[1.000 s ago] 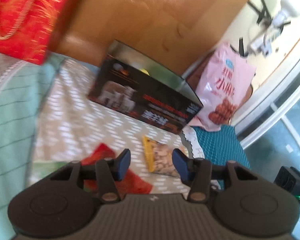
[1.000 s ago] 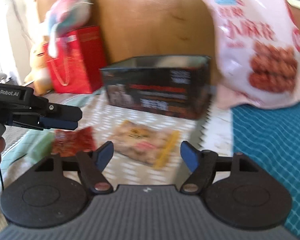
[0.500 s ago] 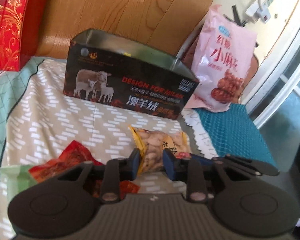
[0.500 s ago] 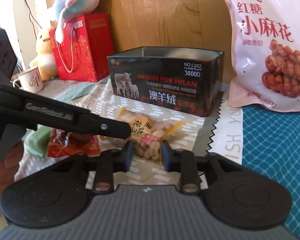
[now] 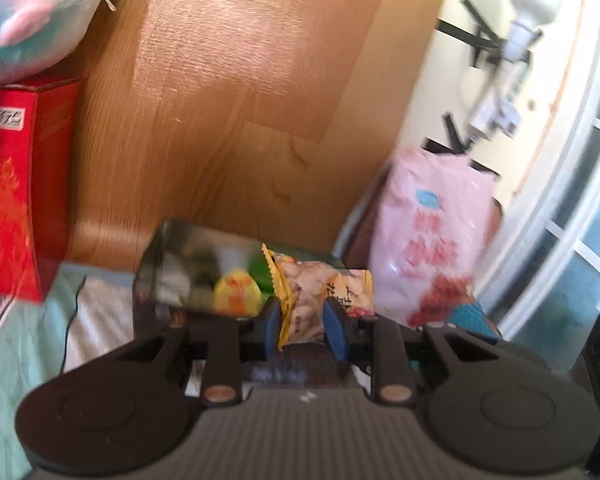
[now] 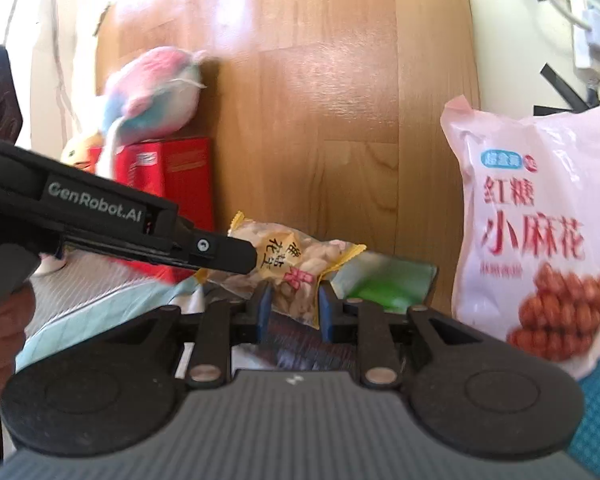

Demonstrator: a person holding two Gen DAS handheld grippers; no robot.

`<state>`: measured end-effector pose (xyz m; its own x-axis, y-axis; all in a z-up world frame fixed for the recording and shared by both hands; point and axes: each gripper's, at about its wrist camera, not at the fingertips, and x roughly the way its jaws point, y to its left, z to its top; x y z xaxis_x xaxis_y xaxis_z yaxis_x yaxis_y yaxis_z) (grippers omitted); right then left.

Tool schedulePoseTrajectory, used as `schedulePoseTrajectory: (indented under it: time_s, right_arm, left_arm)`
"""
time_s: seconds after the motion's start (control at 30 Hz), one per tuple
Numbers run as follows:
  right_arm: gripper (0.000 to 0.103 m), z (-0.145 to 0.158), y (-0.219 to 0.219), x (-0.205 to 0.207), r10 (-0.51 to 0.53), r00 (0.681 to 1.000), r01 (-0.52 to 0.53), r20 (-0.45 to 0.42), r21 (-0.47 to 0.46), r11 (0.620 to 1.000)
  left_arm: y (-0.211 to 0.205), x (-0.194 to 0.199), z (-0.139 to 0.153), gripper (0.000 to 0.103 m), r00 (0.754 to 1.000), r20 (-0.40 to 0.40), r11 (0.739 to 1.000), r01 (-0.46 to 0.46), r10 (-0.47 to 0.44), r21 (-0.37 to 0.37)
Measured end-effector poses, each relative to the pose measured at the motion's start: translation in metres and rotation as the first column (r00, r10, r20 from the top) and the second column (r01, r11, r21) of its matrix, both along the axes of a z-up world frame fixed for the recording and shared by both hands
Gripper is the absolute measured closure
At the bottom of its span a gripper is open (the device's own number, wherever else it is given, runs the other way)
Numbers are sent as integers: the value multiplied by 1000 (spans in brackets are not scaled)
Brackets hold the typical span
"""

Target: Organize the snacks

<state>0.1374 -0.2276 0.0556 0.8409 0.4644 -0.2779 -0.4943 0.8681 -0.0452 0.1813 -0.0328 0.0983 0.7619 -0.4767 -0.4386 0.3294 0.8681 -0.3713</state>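
Now | your left gripper (image 5: 302, 322) and right gripper (image 6: 291, 310) point slightly down, jaws clamped on one peanut packet (image 6: 296, 266) | clear, yellow-edged, lifted above the open tin (image 5: 168, 276)

Glossy varnished wooden panel (image 6: 300, 100) at far centre; shiny clear-plastic yellow-edged peanut packet (image 6: 296, 268); glossy pink plastic snack bag (image 6: 540, 220) at right; matt black plastic gripper body (image 6: 288, 412); fuzzy pastel plush toy (image 6: 152, 96).
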Motion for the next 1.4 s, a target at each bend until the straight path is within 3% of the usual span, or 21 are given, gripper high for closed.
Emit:
schedulePoseTrajectory:
  time_s: [0.07,0.17,0.3,0.4,0.5,0.63,0.7,0.77,0.8,0.83,0.87,0.97,1.03,1.13,1.23,1.4]
  right_arm:
    - [70,-2,9,22,-11,1000,11,-7,-18,1000]
    - [63,-6,13,38,-57,998,56,-22,-33,998]
    - [60,-7,-6,15,-27,998,30,-48,58,998]
    - [47,-17,-6,-13,83,991,-79,-107,44,996]
    - [47,-29,7,-43,202,965,-205,-167,-1,979]
    - [46,-43,33,-83,354,908,-380,-226,-84,921]
    - [45,-51,49,-99,376,901,-416,-218,-178,892]
    - [47,-62,62,-108,335,925,-375,-178,-296,878]
    - [54,-64,64,-107,304,937,-345,-173,-318,883]
    - [72,-63,63,-101,270,947,-313,-173,-306,899]
    - [77,-60,60,-95,222,959,-266,-175,-291,919]
    - [78,-57,41,-87,71,987,-108,-144,-262,959]
    - [75,-51,31,-94,73,984,-109,-161,-224,968]
    - [49,-43,24,-118,165,975,-189,-146,-173,967]
    - [37,-43,39,-136,301,936,-333,-183,-184,925]
    - [36,-62,79,-128,343,908,-402,-242,-263,877]
  left_arm:
    - [2,23,-6,72,999,-10,999,-37,37,2]
    - [8,50,-20,70,992,-96,997,-75,76,17]
    - [42,26,-23,69,996,-63,996,-69,66,-49]
    - [73,4,-29,68,993,-82,994,-90,85,-55]
    - [98,-16,-43,67,984,-156,994,-96,86,-57]
    - [122,-51,-66,60,971,-220,990,-116,95,-85]
    - [126,-67,-76,58,964,-242,988,-131,108,-84]
    - [127,-78,-85,59,961,-251,986,-138,112,-90]
    - [127,-81,-87,58,960,-253,985,-145,117,-94]
    - [127,-84,-87,58,960,-254,984,-150,122,-95]
    - [126,-88,-87,58,960,-251,983,-154,125,-98]
    - [125,-97,-83,57,966,-233,981,-147,113,-131]
    - [127,-103,-82,55,968,-223,979,-148,114,-143]
    - [130,-106,-83,55,967,-226,977,-152,116,-147]
    - [131,-105,-87,55,963,-239,976,-163,126,-142]
    - [130,-104,-92,52,955,-262,977,-178,142,-121]
